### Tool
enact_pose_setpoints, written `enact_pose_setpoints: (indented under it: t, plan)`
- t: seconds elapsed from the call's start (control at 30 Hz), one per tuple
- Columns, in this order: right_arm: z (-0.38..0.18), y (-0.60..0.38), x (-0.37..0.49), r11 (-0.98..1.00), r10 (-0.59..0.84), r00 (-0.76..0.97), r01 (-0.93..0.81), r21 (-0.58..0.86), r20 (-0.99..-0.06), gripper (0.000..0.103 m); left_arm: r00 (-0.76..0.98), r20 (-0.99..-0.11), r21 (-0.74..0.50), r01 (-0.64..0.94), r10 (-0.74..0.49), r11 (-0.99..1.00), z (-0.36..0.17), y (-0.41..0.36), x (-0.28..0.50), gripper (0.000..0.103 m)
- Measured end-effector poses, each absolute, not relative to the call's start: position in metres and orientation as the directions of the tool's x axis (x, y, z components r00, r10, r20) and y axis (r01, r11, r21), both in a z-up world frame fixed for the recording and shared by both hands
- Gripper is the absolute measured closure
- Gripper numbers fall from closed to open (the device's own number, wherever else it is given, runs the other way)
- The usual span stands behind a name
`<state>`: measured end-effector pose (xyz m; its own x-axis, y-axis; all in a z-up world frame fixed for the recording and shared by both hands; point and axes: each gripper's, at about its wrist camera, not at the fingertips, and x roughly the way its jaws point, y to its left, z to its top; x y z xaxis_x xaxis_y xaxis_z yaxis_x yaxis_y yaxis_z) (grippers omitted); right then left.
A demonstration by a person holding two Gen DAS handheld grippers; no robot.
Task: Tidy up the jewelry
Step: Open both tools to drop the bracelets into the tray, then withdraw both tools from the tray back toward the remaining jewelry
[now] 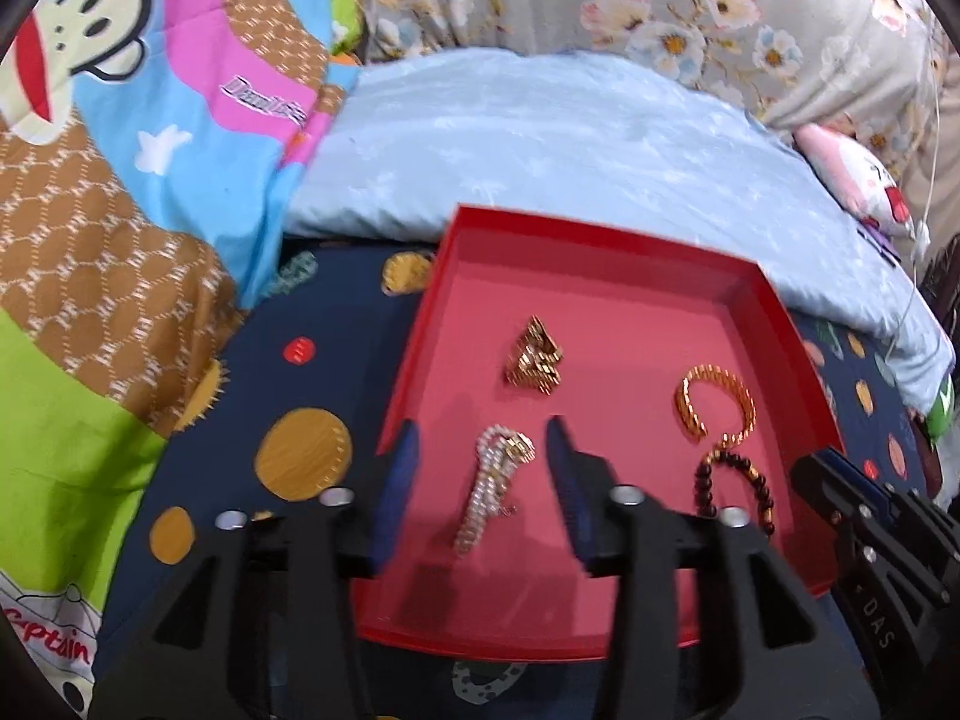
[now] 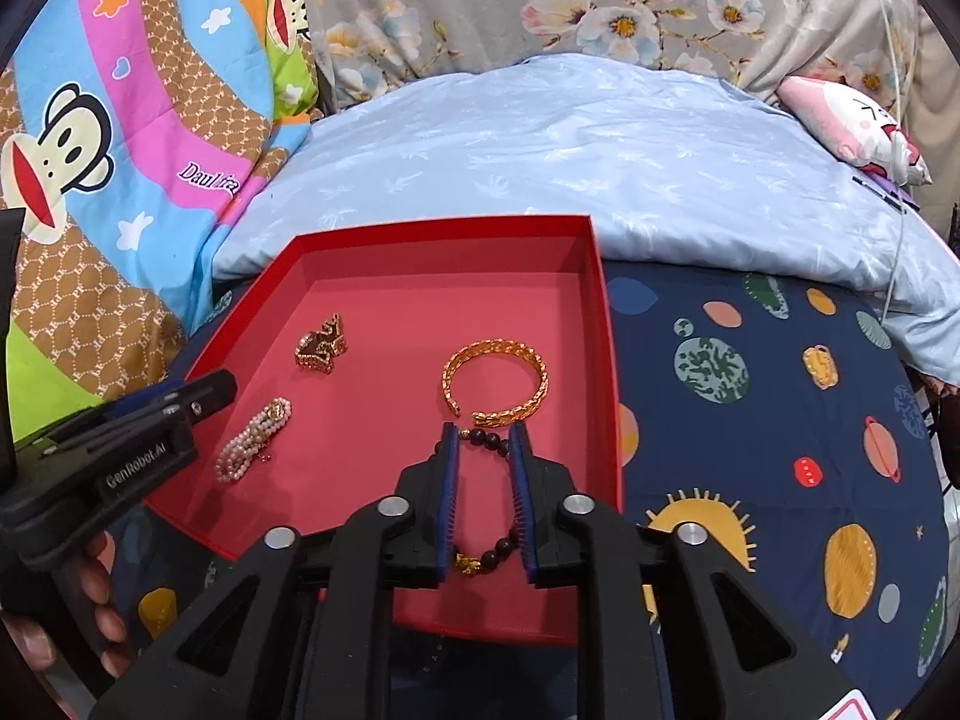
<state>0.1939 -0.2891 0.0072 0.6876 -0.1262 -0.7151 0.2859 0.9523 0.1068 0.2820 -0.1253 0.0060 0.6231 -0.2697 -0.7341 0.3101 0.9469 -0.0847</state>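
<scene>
A shallow red tray (image 1: 600, 282) (image 2: 450, 294) lies on the bed and holds several pieces of jewelry. My left gripper (image 1: 483, 426) is open over the tray floor, and a pearl bracelet (image 1: 492, 492) (image 2: 252, 441) lies loose between its blue pads. My right gripper (image 2: 483, 427) stands narrowly open around a dark bead bracelet (image 2: 480, 438) (image 1: 705, 474) with a gold charm, which rests on the tray. A gold open bangle (image 2: 540, 378) (image 1: 687, 402) lies just beyond it. A gold triangular piece (image 1: 534, 357) (image 2: 321, 348) sits further in.
The tray rests on a navy sheet with planets (image 2: 750, 420). A light blue quilt (image 1: 570, 150) is heaped behind it, and a cartoon monkey blanket (image 1: 120, 180) lies to the left. A pink plush (image 2: 852, 120) is at the far right. A hand (image 2: 96, 618) grips the left tool.
</scene>
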Motion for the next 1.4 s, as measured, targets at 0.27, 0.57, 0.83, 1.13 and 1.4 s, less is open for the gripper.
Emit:
enact_pose_setpoints:
  t: [0.27, 0.57, 0.83, 1.13, 1.4]
  plan:
    - [0.033, -0.277, 0.15, 0.954, -0.14, 0.724, 0.281, 0.104, -0.675, 0.079, 0.66, -0.704, -0.074, 0.3, -0.263, 0.951, 0.031, -0.096, 0.253, 0.059]
    - [0.022, -0.253, 0.083, 0.955, -0.137, 0.697, 0.283, 0.094, -0.704, 0.077, 0.619, -0.748, -0.109, 0.239, -0.238, 0.965, 0.016, -0.045, 0.204, 0.059]
    - [-0.008, -0.245, 0.051, 0.946, -0.108, 0.637, 0.303, 0.119, -0.764, 0.077, 0.548, -0.807, -0.116, 0.221, -0.222, 0.968, -0.014, -0.026, 0.164, 0.059]
    - [-0.02, -0.244, 0.029, 0.936, -0.088, 0.616, 0.321, 0.147, -0.782, 0.077, 0.517, -0.834, -0.096, 0.21, -0.194, 0.973, -0.032, -0.007, 0.132, 0.059]
    - [-0.024, -0.24, 0.018, 0.934, -0.076, 0.608, 0.321, 0.158, -0.79, 0.077, 0.491, -0.845, -0.091, 0.257, -0.211, 0.962, -0.039, -0.017, 0.113, 0.056]
